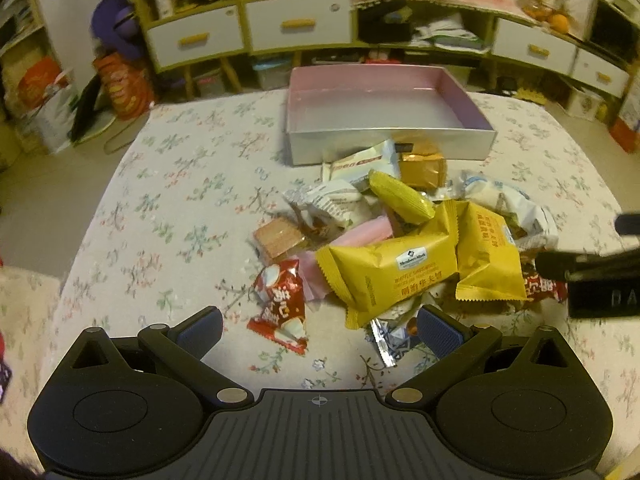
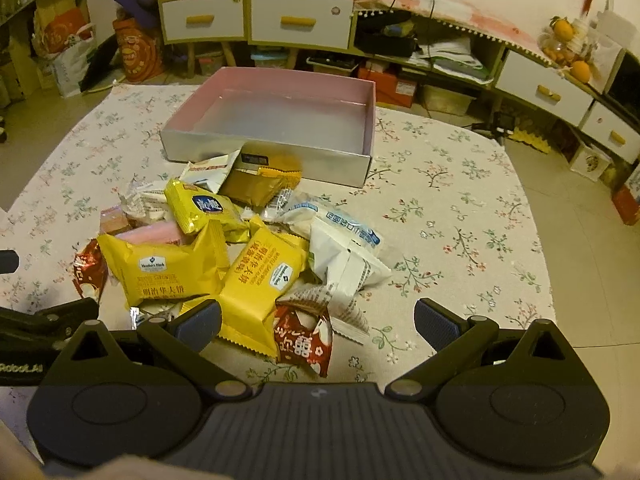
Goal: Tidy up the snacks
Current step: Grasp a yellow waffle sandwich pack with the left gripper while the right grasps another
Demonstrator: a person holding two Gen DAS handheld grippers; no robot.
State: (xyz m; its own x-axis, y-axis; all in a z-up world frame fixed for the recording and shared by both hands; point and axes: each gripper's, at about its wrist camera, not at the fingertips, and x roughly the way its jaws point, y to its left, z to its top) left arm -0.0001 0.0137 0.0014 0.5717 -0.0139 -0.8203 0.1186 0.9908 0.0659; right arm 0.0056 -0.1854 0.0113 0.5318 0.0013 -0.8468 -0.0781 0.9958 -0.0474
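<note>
A pile of wrapped snacks lies on the floral tablecloth: a big yellow waffle pack (image 1: 390,270) (image 2: 160,268), a second yellow pack (image 1: 488,256) (image 2: 260,284), a red packet (image 1: 282,308) (image 2: 304,340), white packets (image 2: 344,256) and a brown packet (image 1: 424,168) (image 2: 260,184). Behind the pile stands an empty box with a pink inside (image 1: 384,148) (image 2: 280,160). My left gripper (image 1: 320,326) is open and empty, just in front of the pile. My right gripper (image 2: 318,322) is open and empty over the pile's near edge.
The table (image 1: 160,184) (image 2: 460,200) ends at the left in the left wrist view and at the right in the right wrist view. Shelves and drawers (image 1: 296,24) (image 2: 300,20) stand behind it. The other gripper shows at the right edge (image 1: 600,276) and the left edge (image 2: 36,328).
</note>
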